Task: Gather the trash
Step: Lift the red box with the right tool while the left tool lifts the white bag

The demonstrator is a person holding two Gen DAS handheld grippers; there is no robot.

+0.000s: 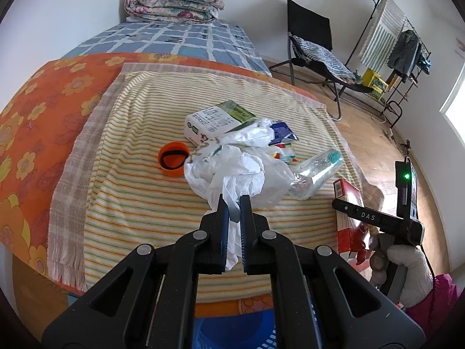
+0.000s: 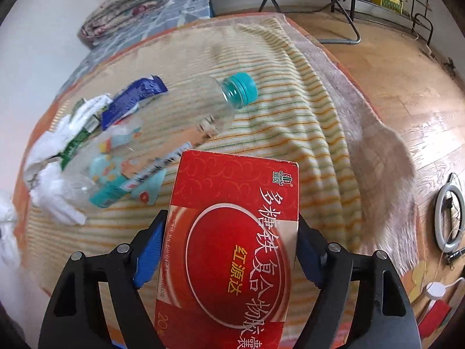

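Trash crowds the middle of the striped towel [image 1: 139,133] on the bed: crumpled white tissue [image 1: 241,171], a white-and-green carton [image 1: 215,122] behind it, an orange cap [image 1: 172,160] just beside it toward the orange-sheet side. The clear bottle [image 1: 316,171] lies slanted toward the floor-side edge, touching the pile. Open towel along the near edge and the far half up to the folded quilt [image 1: 174,3]. The red box [image 2: 232,247] fills the right hand-held gripper [image 2: 229,250], blocking its forward view; bare wooden floor [image 2: 407,93] beyond the bed's edge.
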